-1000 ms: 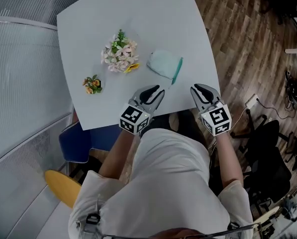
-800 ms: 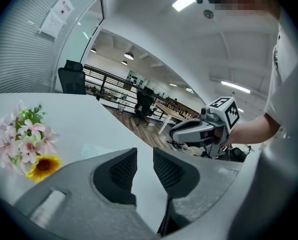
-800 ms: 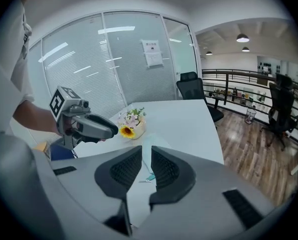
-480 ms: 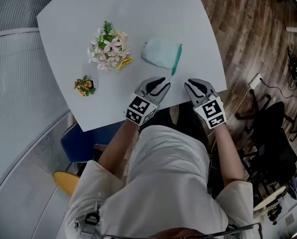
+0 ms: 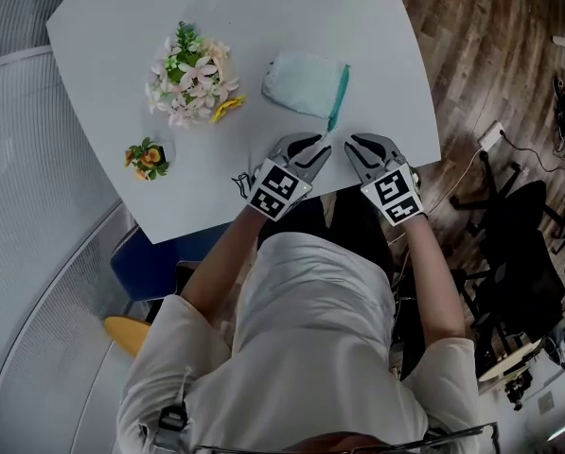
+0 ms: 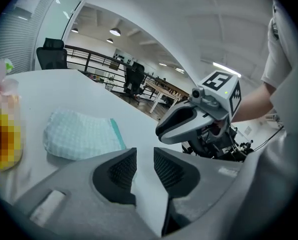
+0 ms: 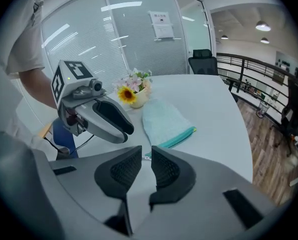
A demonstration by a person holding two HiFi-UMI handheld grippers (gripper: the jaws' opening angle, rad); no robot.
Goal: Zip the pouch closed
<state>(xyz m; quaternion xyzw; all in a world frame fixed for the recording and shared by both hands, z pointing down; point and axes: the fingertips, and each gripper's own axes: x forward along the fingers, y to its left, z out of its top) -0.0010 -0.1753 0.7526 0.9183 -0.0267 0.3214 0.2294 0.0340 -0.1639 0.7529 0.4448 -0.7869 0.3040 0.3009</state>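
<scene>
A pale mint pouch [image 5: 304,81] lies flat on the white table [image 5: 263,8], its teal zipper [image 5: 339,97] along the right edge and its pull end pointing toward me. My left gripper [image 5: 320,143] hovers just short of that zipper end, jaws nearly together with nothing between them. Close beside it to the right is my right gripper [image 5: 353,146], also shut and empty. The pouch [image 6: 79,134] lies ahead and left of the jaws in the left gripper view. In the right gripper view the pouch [image 7: 163,121] and its zipper [image 7: 177,139] lie just beyond the jaws.
A bunch of pink and white flowers [image 5: 189,72] stands left of the pouch. A small orange-flowered plant [image 5: 147,156] sits near the table's left front edge. Wooden floor, cables and a black chair [image 5: 519,263] are to the right.
Both grippers have moved forward from the table's front edge toward the pouch's zipper end and come closer together. The pouch has not moved on the table.
</scene>
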